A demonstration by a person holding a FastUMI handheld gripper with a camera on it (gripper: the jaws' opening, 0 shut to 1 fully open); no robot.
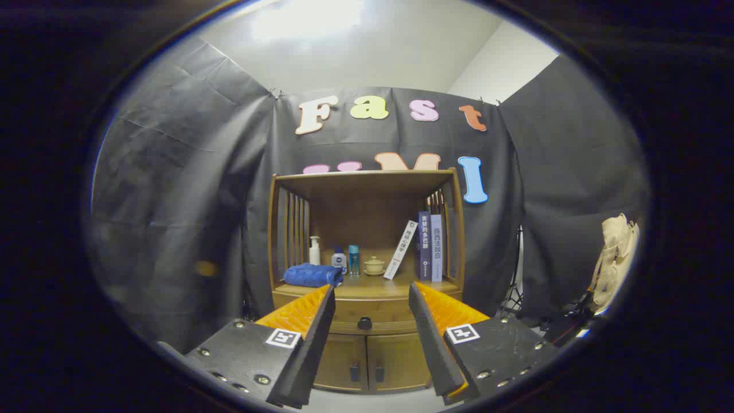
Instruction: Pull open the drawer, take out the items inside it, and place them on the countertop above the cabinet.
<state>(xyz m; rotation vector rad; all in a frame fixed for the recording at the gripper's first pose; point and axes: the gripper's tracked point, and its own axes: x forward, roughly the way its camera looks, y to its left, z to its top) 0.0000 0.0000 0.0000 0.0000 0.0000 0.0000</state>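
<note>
The drawer (367, 317) sits shut beyond my gripper (371, 293), its knob (364, 323) between the wide-apart fingers, so I should go straight in and pinch that knob before pulling.

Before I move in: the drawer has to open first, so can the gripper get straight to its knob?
Probably yes. The gripper is open, holds nothing, and the drawer knob sits beyond the fingers, centred in their gap, on the shut drawer, with nothing between.
</note>
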